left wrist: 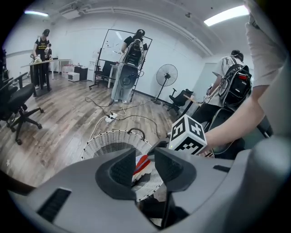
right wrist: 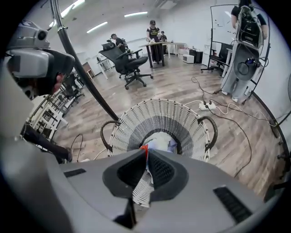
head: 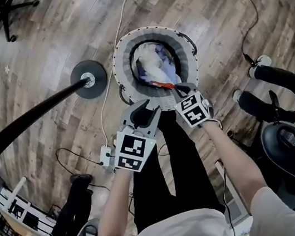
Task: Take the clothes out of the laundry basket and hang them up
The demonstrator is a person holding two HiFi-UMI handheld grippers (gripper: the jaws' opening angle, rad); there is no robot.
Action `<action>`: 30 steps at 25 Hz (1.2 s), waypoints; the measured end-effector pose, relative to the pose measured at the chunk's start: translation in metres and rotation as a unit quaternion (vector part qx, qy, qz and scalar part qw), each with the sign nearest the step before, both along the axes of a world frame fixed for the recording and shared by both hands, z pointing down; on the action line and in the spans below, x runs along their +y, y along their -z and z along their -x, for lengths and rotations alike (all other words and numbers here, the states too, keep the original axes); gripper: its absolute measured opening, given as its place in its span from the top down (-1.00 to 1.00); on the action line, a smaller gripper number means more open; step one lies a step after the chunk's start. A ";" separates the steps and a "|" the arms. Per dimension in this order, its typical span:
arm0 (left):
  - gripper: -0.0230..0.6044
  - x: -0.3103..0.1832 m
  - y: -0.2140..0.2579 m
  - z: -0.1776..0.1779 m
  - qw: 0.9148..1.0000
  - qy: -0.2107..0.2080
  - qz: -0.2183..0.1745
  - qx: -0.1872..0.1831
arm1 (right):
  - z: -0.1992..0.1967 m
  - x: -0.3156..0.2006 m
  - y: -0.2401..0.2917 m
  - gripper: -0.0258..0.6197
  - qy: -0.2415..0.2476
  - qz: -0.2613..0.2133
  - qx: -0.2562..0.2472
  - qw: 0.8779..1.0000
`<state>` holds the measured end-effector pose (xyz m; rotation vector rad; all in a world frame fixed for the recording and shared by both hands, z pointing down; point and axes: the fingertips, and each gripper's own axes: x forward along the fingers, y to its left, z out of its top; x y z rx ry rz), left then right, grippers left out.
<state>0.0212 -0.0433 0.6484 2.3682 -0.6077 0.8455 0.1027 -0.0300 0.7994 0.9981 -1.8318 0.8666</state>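
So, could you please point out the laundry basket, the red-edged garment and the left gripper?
laundry basket (head: 123, 71): head view, white woven wall.
red-edged garment (right wrist: 142, 187): right gripper view, striped fold.
left gripper (left wrist: 145, 155): left gripper view, midway between fingers.

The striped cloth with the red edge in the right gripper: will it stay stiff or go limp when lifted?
Probably limp: the striped cloth crumples in folds where the right gripper pinches it. Likely light, since one narrow pinch seems to carry it. It may drag on the other clothes in the basket.
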 end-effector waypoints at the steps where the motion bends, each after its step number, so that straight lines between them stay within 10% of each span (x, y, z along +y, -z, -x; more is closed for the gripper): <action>1: 0.49 0.002 0.005 0.000 1.000 0.001 0.000 0.000 | 0.002 -0.001 0.009 0.85 0.001 -0.004 -0.002 1.000; 30: 0.50 0.012 0.090 -0.022 0.996 -0.003 -0.083 -0.026 | -0.004 -0.016 0.288 0.86 0.041 -0.164 -0.057 0.984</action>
